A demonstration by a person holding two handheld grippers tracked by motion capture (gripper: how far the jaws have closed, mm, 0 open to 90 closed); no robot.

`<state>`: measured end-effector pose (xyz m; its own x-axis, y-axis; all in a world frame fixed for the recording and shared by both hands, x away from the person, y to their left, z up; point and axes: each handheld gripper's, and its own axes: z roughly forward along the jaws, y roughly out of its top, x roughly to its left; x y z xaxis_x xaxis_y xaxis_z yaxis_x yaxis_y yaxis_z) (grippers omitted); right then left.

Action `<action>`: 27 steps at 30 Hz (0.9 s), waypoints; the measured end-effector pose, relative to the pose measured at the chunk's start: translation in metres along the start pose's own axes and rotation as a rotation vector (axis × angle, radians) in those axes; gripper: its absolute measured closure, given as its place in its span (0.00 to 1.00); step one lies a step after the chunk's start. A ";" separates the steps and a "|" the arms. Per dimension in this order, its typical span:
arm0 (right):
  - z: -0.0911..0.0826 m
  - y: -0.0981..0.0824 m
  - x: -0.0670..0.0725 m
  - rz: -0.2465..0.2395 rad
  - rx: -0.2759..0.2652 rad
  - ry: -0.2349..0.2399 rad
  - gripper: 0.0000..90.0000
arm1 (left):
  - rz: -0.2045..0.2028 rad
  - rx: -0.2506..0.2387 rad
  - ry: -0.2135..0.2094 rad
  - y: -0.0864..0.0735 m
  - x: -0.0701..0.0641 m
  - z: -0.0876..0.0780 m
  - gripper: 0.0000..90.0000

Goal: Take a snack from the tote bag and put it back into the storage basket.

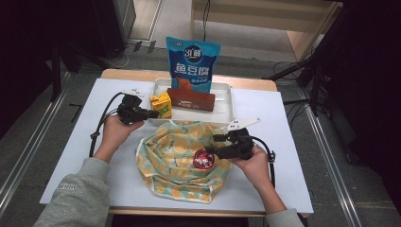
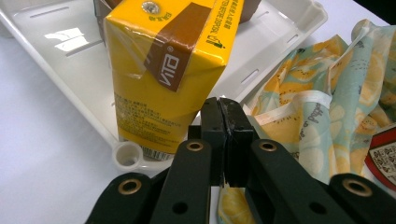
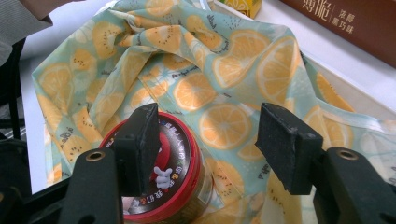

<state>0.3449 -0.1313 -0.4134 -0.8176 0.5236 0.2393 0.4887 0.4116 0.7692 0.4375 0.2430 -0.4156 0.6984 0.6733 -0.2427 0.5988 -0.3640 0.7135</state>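
Observation:
A cloth bag [image 1: 179, 161] printed with orange slices lies open at the table's middle. A small jar with a red lid [image 1: 204, 160] sits inside it. My right gripper [image 1: 211, 150] hovers just above the jar [image 3: 180, 182] with its jaws wide open; the left pad [image 3: 140, 144] overlaps the lid and the right pad stands well clear. My left gripper [image 1: 153, 114] is at the bag's far left corner, next to a yellow drink carton [image 1: 161, 104]. Its pads [image 2: 224, 135] are pressed together, and the bag's white hem [image 2: 299, 100] runs into them.
A white tray [image 1: 222, 111] stands behind the bag and holds the yellow carton [image 2: 163, 70], a brown box [image 1: 191, 100] and an upright blue snack pouch [image 1: 191, 64]. The white table top [image 1: 283, 142] ends in edges on all sides, with dark floor and cables beyond.

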 end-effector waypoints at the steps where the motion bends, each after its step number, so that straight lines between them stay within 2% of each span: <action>1: 0.000 0.000 0.000 -0.002 0.002 0.000 0.45 | 0.000 0.002 0.001 0.000 0.000 0.000 0.99; 17: 0.001 0.000 0.000 -0.002 0.005 0.004 0.44 | -0.046 0.006 -0.010 -0.003 0.008 -0.001 0.99; 21: 0.001 0.000 0.000 -0.001 0.004 0.004 0.44 | -0.037 0.009 -0.003 -0.002 0.007 -0.001 0.99; 27: 0.001 0.000 0.000 -0.003 0.002 0.000 0.45 | -0.045 0.014 0.001 -0.003 0.009 -0.003 1.00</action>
<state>0.3454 -0.1308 -0.4142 -0.8193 0.5222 0.2368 0.4867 0.4150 0.7687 0.4406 0.2524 -0.4181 0.6704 0.6896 -0.2737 0.6349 -0.3423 0.6926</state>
